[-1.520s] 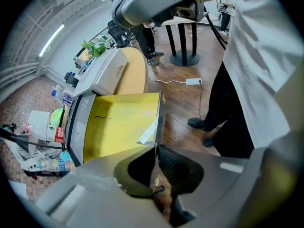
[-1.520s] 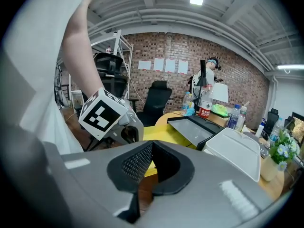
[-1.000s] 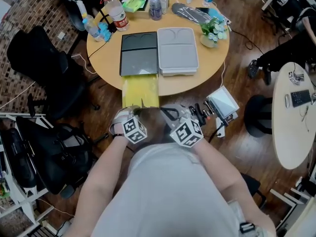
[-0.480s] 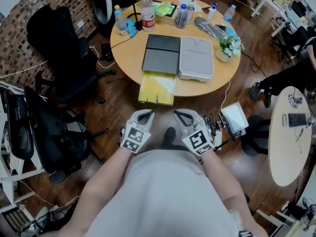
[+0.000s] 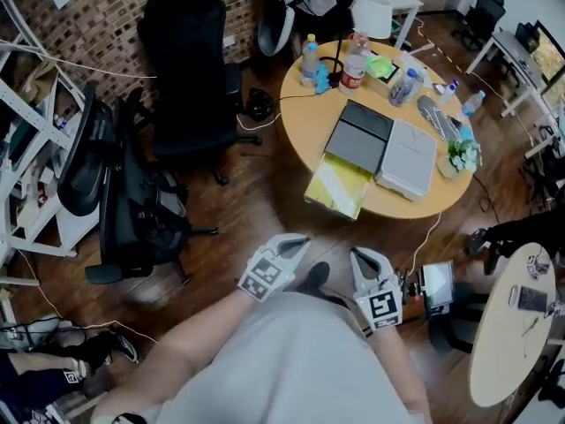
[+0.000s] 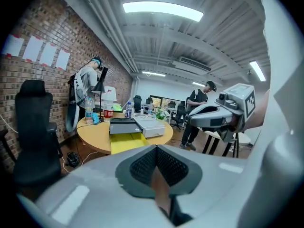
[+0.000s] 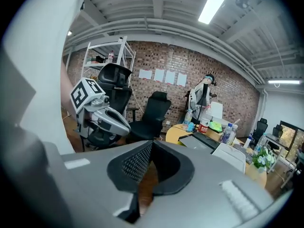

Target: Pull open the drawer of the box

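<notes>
On the round table a dark box lies beside a grey box. The dark box's yellow drawer sticks out over the table's near edge. Both grippers hang close to my body, well short of the table. My left gripper is shut and empty; its jaws meet with nothing between them. My right gripper is shut and empty too, its jaws closed in its own view. The left gripper view shows the yellow drawer far ahead.
Black office chairs stand left of the table. Bottles and a small plant sit on the table. A white rack is at far left, a second round table at right. People stand beyond.
Both grippers have drawn back from the drawer's front toward my body. The view has swung left, so the table now sits farther off at upper right. The drawer stays pulled out.
</notes>
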`<state>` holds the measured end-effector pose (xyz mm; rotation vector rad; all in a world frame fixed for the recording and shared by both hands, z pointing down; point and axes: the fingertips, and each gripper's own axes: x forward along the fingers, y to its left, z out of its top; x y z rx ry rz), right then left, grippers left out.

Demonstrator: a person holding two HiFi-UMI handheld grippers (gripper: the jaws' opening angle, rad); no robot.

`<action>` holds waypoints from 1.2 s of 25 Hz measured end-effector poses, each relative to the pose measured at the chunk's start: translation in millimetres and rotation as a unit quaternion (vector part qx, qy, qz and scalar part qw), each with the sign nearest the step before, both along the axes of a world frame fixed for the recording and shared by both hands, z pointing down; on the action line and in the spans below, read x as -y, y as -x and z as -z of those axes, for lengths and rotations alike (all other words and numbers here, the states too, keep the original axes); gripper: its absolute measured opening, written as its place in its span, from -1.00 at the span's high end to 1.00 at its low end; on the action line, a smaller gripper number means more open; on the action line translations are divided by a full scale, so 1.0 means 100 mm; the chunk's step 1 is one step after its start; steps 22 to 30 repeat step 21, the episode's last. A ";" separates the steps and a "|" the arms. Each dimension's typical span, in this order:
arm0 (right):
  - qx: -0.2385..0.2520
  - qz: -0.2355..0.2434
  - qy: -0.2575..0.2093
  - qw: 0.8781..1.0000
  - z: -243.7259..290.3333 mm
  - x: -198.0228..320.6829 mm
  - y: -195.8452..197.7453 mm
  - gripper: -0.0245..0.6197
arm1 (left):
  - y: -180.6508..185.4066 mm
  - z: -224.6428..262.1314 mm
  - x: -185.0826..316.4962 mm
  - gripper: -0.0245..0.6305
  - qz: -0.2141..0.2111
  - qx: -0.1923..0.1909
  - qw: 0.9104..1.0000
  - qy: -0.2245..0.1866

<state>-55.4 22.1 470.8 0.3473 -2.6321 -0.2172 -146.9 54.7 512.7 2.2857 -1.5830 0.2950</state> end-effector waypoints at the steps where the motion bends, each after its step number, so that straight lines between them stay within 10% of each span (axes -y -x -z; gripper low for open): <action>1: 0.000 0.000 0.003 1.000 0.00 -0.07 0.03 0.92 | 0.04 0.01 -0.08 0.91 0.003 0.000 1.000 -0.002; 30: 0.002 0.062 -0.010 0.998 0.07 -0.88 0.67 0.92 | 0.33 0.03 -0.69 0.91 0.004 0.009 1.000 -0.027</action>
